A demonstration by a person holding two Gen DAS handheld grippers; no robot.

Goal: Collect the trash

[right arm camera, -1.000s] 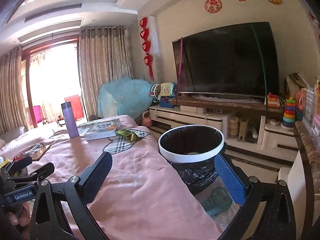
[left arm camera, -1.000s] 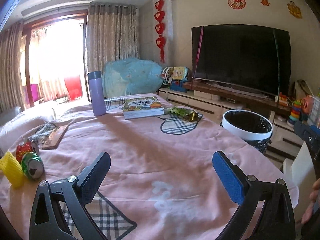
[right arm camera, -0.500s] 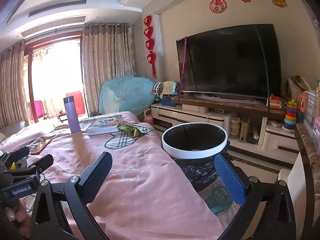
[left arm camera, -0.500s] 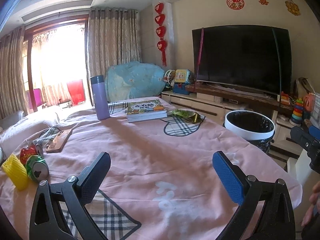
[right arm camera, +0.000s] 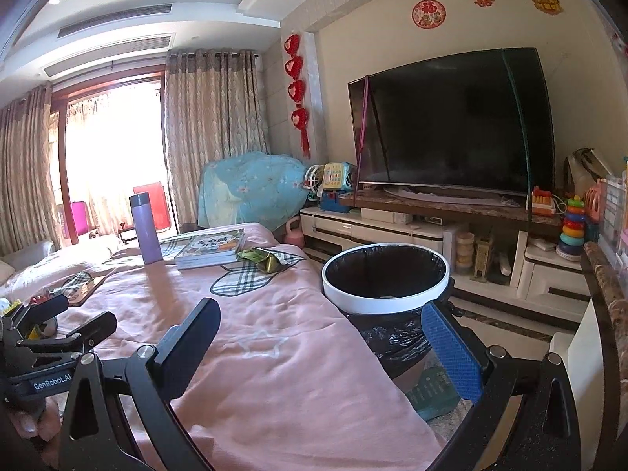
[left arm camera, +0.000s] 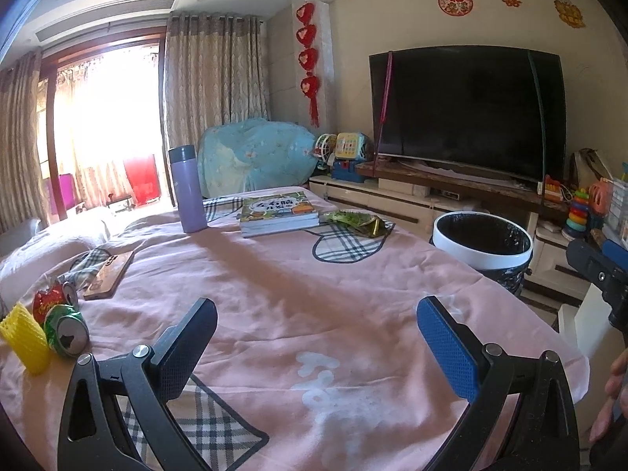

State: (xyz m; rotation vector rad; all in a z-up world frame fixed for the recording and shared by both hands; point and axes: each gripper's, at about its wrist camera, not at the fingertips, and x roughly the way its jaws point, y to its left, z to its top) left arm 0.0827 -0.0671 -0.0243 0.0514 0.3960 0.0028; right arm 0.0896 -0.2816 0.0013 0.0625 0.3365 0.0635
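Table: covered by a pink cloth with plaid patches; fills the lower half of both views.
TV: dark screen on a low stand by the far wall, right of the table.
Bin: white rim, black liner, on the floor just beside the table's right edge; something small and pale lies at the bottom, too small to tell what.
Left gripper: jaws spread wide, nothing between them, above the near part of the cloth; also seen in the right wrist view at the lower left, in a hand.
Right gripper: jaws spread wide and empty, above the table's right edge, its blue pad in front of the bin's liner; a part of it shows at the far right of the left wrist view.
Books: flat stack at the far side of the table.
Bottle: purple, upright, left of the books.
Wrapper: green and gold, crumpled, on the cloth just right of the books, near the bin side.
Phone: brown, flat, toward the left edge, beside a plaid cloth.
Green can: on its side at the near left edge, opened top facing the camera.
Red can: crushed, just behind the green one.
Yellow net: foam sleeve touching the green can's left side.
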